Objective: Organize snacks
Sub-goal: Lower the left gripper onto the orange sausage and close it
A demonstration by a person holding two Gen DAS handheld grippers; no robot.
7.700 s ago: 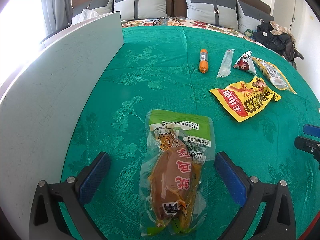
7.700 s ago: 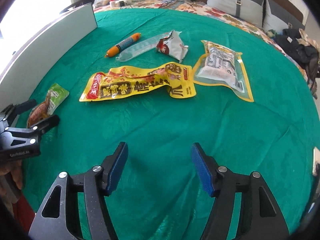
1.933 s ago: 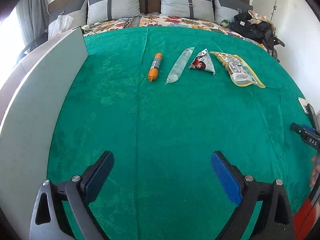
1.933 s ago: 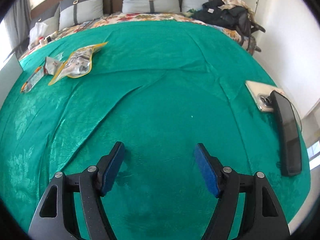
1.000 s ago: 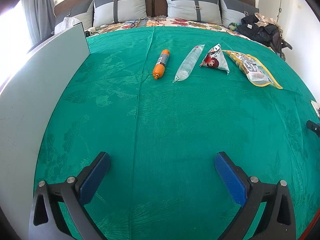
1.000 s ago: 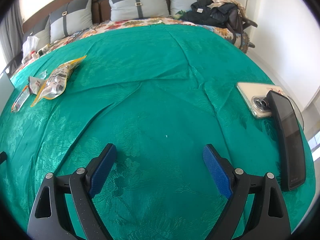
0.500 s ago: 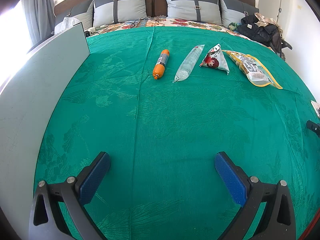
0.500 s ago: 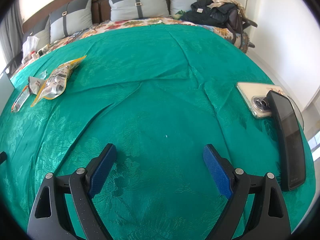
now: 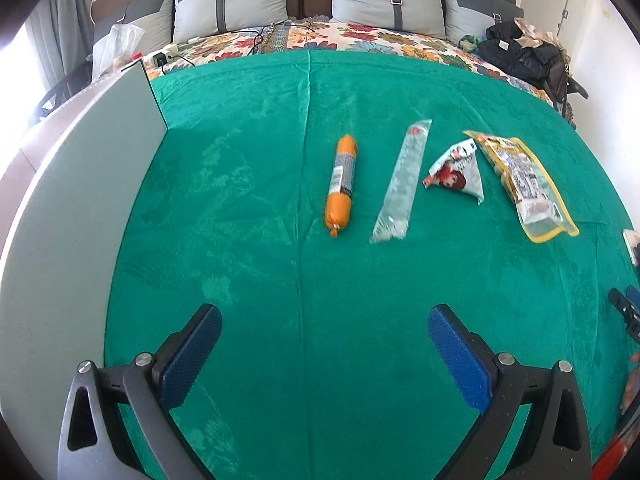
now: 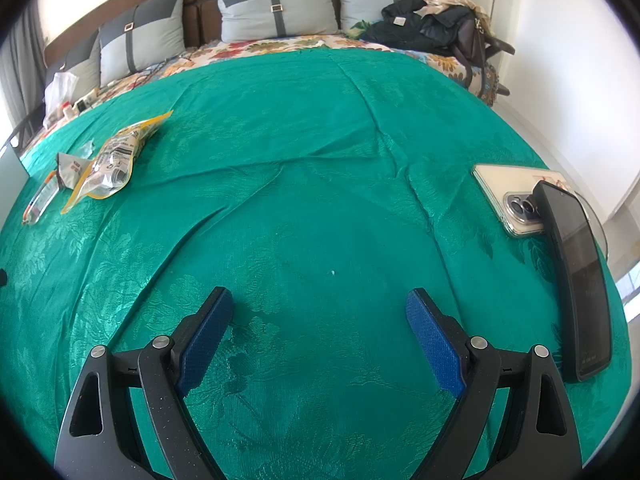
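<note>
left gripper (image 9: 324,334): we see it spread wide, empty, low over the green bed cover (image 9: 280,280).
right gripper (image 10: 319,316): also wide apart, nothing held, above bare cover.
snacks: four lie in a far row, orange sausage (image 9: 341,185), clear tube pack (image 9: 402,182), small triangular packet (image 9: 456,172), yellow-edged pouch (image 9: 522,186).
key relation: sausage sits far and just right of our left gripper's centre line, long axis running near-to-far, roughly along the fingers.
nearer hand: we judge the left; from the right wrist view the snacks sit far left.
other: grey board (image 9: 76,208) at left; two phones (image 10: 560,236) at right.
</note>
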